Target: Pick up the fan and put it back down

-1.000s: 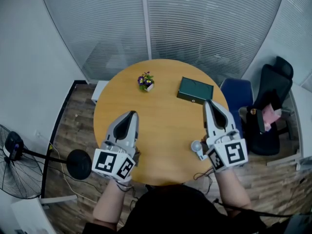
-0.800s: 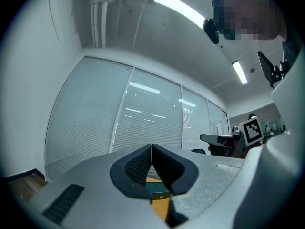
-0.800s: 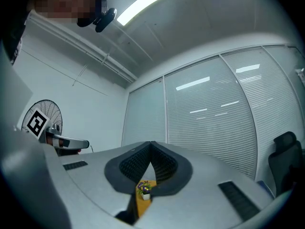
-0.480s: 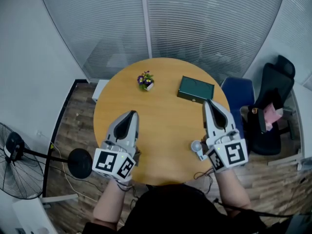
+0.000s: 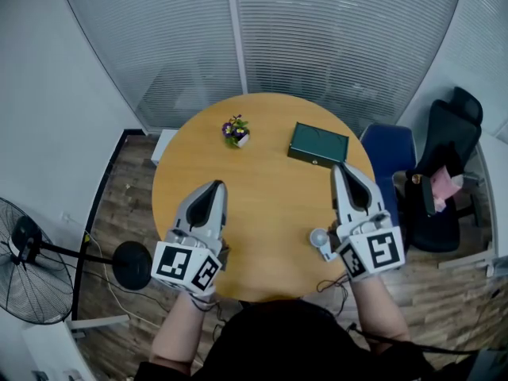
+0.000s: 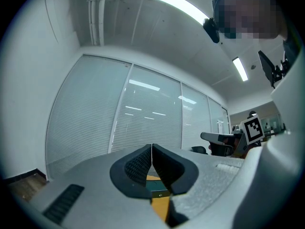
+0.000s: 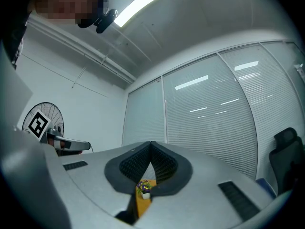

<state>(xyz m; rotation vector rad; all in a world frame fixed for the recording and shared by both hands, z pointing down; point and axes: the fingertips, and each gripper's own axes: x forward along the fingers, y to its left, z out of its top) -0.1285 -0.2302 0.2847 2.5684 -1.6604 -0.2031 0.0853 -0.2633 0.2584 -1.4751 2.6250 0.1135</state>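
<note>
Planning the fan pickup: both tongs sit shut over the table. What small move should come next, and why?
Probably turn left and carry the left gripper off the table toward the fan. The fan stands on the floor at the person's left, apart from the table, and the left tongs are shut and empty, nowhere near it.

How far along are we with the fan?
Done: nothing that shows; the fan stands on the floor left of the table, untouched. In hand: nothing; left gripper and right gripper hover shut and empty over the table. Left: apparently the whole lift and set-down.
</note>
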